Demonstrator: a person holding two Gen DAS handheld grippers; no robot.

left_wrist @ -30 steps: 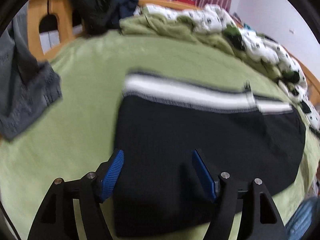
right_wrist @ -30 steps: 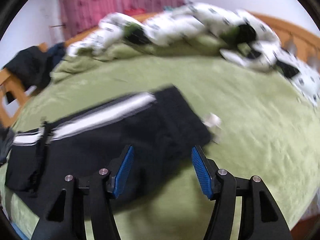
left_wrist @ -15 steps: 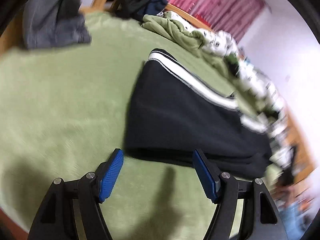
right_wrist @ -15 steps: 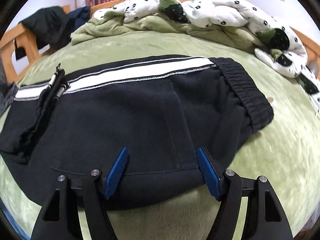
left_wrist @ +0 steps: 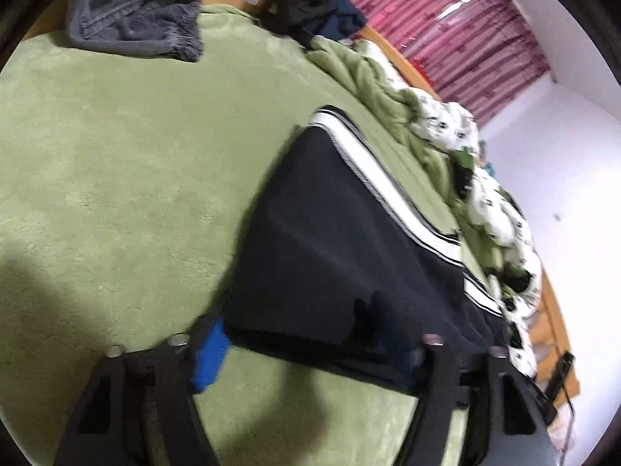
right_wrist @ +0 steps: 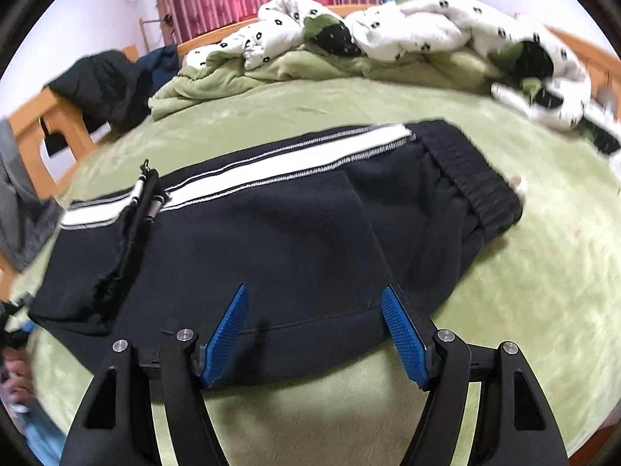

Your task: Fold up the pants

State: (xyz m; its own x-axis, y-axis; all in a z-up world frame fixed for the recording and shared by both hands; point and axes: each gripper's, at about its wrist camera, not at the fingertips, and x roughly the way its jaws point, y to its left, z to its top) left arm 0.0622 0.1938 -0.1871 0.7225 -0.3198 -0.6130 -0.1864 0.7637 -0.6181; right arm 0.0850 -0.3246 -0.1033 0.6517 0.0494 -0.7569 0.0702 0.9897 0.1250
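Pants (right_wrist: pixel 279 233), black with a white side stripe, lie folded on our green blanket (right_wrist: pixel 524 291).
No readable writing anywhere. Our right gripper (right_wrist: pixel 316 330) hangs spread over the near hem, pinching nothing; our left gripper (left_wrist: pixel 310 353) has just been narrowing across the folded edge, blurred, not clamped yet.

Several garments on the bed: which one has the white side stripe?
The black pants spread flat on the green blanket. The grey garment and the dark jacket by the bed frame are plain.
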